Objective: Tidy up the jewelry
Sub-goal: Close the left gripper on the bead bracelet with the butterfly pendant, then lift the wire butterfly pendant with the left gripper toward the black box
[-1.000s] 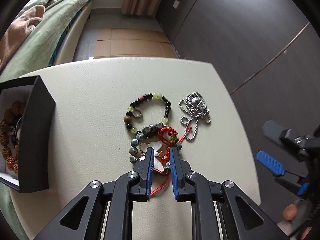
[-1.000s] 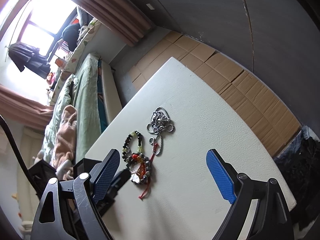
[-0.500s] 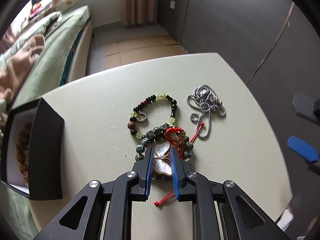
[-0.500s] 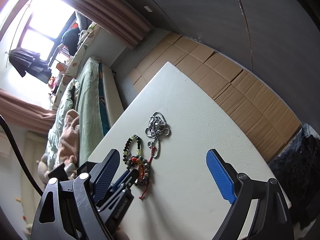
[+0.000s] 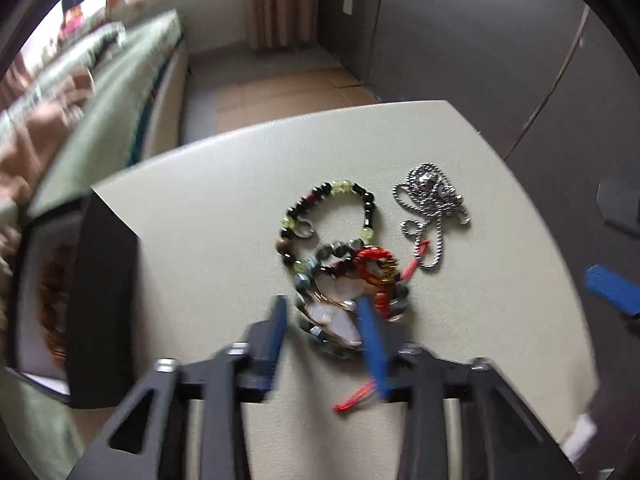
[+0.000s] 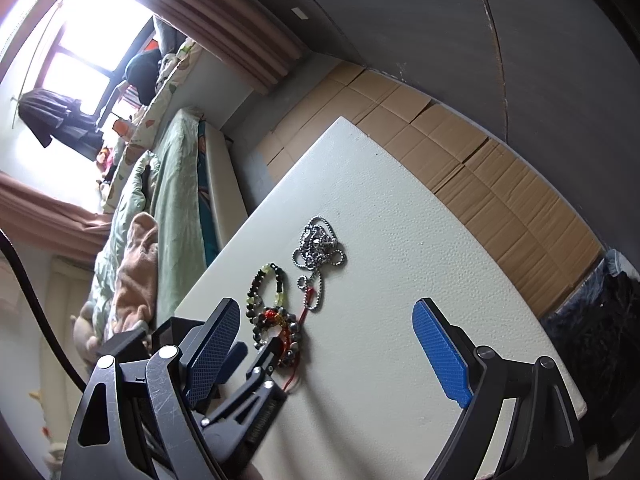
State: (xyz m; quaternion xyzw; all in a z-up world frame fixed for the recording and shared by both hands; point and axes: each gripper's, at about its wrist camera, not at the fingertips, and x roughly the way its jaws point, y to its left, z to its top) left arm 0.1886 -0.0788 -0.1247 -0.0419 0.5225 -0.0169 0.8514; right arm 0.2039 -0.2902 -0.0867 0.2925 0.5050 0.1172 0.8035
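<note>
Cream-white textured desk (image 5: 224, 216), jewelry heaped near its middle, slightly toward the near edge. Left tongs (image 5: 324, 320) sit low over the heap, pointing steeply down; their jaws have just been opening and now stand at a narrow-to-moderate gap. The white mother-of-pearl butterfly pendant with a gold rim (image 5: 336, 316) lies between the blue pads; the right pad overlaps its edge in this blurred view, the left pad stands clear of it, so no grip is evident. Around the pendant curls a bracelet of grey-green stone beads (image 5: 308, 276), and over that lies a red knotted cord charm with gold beads (image 5: 374, 268), its red tail trailing toward the near edge past the right finger. Just beyond, toward the far edge, a bracelet of black, brown and yellow-green beads (image 5: 326, 216) lies in an open ring, touching the grey-green one. To its right, a silver ball-chain necklace (image 5: 430, 208) lies bunched in loops, just beside the beaded ring, apart from the tongs. At the desk's left edge stands a black open jewelry box with a white lining (image 5: 96, 280), brown beads visible inside. Right tongs (image 6: 324, 348) hover wide apart above the near right part of the desk, nothing between the pads.
</note>
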